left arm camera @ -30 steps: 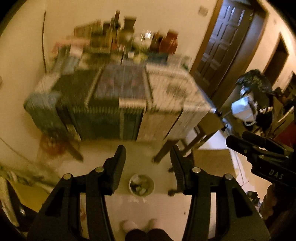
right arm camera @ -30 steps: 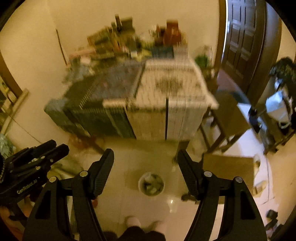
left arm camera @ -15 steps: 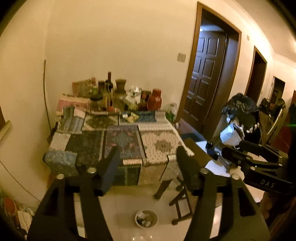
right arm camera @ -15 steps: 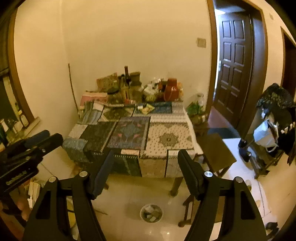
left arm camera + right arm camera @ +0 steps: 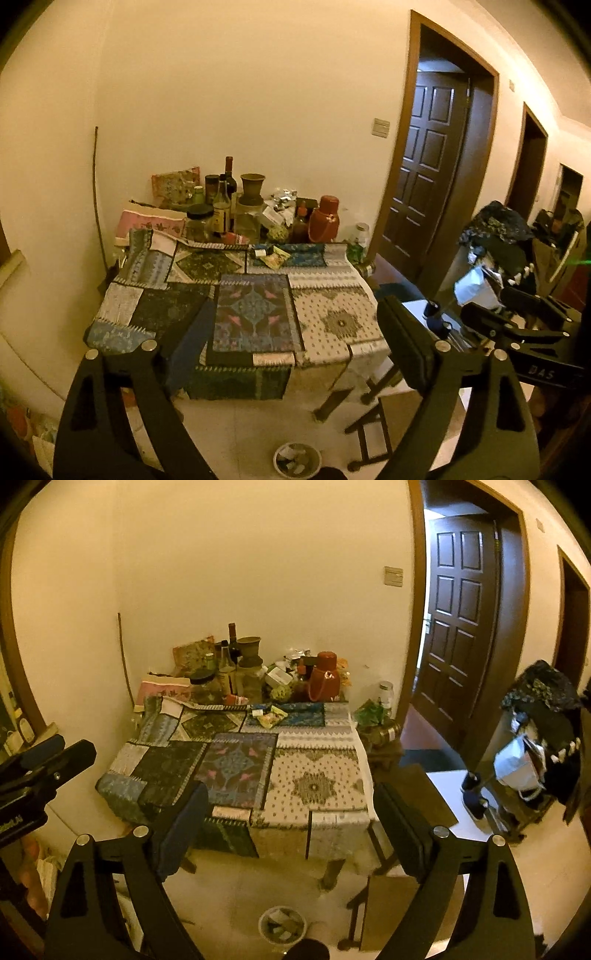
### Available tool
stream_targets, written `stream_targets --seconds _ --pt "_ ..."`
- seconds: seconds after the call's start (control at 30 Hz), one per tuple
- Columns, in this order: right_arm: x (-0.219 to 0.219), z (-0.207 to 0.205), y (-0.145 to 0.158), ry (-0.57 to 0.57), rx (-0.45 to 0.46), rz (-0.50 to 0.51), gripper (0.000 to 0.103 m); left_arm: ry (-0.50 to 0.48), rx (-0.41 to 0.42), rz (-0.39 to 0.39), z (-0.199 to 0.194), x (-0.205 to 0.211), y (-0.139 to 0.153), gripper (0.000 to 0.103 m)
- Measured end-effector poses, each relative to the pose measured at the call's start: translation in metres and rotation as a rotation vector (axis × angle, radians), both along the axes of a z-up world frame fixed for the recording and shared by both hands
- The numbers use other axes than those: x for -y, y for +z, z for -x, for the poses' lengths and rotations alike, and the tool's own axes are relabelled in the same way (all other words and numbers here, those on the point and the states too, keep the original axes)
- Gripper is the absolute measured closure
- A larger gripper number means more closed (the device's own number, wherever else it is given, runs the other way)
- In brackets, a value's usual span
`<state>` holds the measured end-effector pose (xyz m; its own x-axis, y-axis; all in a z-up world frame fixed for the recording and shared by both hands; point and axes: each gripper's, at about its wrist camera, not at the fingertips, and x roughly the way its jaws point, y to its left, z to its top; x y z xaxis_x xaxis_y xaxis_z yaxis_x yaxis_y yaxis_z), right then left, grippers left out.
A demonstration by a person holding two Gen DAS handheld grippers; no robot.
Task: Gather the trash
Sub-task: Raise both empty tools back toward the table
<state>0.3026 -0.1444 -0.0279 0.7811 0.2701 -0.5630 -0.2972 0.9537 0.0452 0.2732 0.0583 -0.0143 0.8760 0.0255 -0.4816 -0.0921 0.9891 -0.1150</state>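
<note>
A small round trash bin (image 5: 297, 460) with scraps in it stands on the floor in front of the table; it also shows in the right wrist view (image 5: 282, 929). A table with a patchwork cloth (image 5: 332, 325) carries small wrappers (image 5: 275, 255) near its far side, also seen in the right wrist view (image 5: 271, 714). My left gripper (image 5: 295, 332) is open and empty, held high in front of the table. My right gripper (image 5: 291, 808) is open and empty, level beside it.
Bottles, jars and a red thermos (image 5: 325, 223) crowd the back of the table against the wall. A folding stool (image 5: 384, 421) stands right of the bin. A dark door (image 5: 461, 627) is open on the right. A cluttered rack (image 5: 535, 746) stands far right.
Both grippers tilted up from looking down at the bin and floor to looking level at the table and wall. Both stayed open and empty.
</note>
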Motion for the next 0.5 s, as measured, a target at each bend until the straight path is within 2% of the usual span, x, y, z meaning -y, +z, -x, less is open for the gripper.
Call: stream_targets --seconds 0.5 --pt "0.019 -0.168 0.01 0.152 -0.031 -0.008 0.014 0.13 -0.027 0.002 -0.181 0.029 0.003 0.014"
